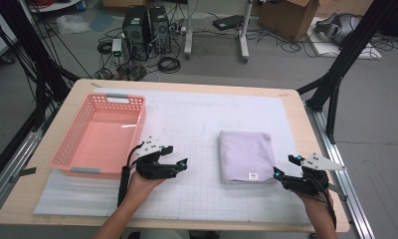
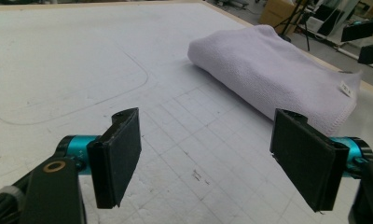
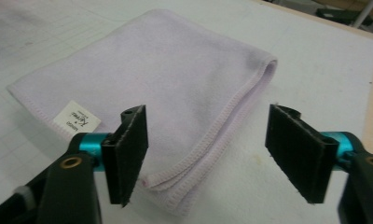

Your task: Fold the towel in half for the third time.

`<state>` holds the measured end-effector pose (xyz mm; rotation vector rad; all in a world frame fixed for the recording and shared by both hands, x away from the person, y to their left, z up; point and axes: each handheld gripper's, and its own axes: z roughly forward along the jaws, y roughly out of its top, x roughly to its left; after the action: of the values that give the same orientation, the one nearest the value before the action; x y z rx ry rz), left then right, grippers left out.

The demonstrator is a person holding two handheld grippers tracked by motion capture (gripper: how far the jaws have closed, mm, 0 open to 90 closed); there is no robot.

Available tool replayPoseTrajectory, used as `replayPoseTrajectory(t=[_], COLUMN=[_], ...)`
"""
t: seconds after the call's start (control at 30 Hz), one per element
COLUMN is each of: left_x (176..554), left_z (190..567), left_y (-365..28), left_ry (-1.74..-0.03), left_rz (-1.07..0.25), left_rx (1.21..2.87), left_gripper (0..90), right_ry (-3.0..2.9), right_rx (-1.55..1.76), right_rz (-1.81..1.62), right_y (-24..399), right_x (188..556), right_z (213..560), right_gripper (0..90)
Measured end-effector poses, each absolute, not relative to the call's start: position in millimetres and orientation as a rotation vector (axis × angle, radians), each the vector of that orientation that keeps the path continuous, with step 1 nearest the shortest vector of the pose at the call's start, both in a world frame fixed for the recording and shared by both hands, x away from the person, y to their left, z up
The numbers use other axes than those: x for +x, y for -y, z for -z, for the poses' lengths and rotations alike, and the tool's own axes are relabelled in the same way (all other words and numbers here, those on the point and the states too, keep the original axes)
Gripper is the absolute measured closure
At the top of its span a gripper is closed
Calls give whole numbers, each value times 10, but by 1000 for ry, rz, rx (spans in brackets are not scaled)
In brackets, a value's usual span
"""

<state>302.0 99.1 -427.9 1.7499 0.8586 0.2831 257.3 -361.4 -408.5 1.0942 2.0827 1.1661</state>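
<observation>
I see both tools open and empty: left tool (image 1: 179, 167) over the bare table (image 1: 197, 199), right tool (image 1: 286, 167) beside the folded towel (image 1: 247, 155)'s near corner. The towel's underside is hidden. An empty basket (image 1: 101, 137) stands left, well apart.

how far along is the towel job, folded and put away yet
Done: the lilac towel lies folded on the white mat. In hand: nothing; the left hand-held gripper and right hand-held gripper are both open, the right one at the towel's near corner. Left, probably: moving it into the empty pink basket.
</observation>
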Motion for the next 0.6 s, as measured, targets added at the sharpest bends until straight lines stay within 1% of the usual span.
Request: replayPoseTrajectory(t=[0.03, 0.07, 0.33, 0.6], left_x=[3017, 3017, 3014, 3015], left_z=[4278, 4274, 4277, 4270], left_y=[-995, -999, -987, -980], left_ry=[-853, -853, -822, -829], left_rz=[-287, -288, -292, -280], left_rx=[1751, 1749, 1763, 1745], left_gripper=[186, 183, 193, 197], right_ry=[-2070, -2064, -2063, -2065], right_rx=[1094, 1100, 1099, 1088], right_rz=[-1174, -1178, -1168, -1178], right_y=[3621, 3622, 3625, 3600], right_x=[2572, 2565, 2576, 2573], right_z=[4079, 4072, 4098, 4086], right_gripper=[253, 246, 238, 237])
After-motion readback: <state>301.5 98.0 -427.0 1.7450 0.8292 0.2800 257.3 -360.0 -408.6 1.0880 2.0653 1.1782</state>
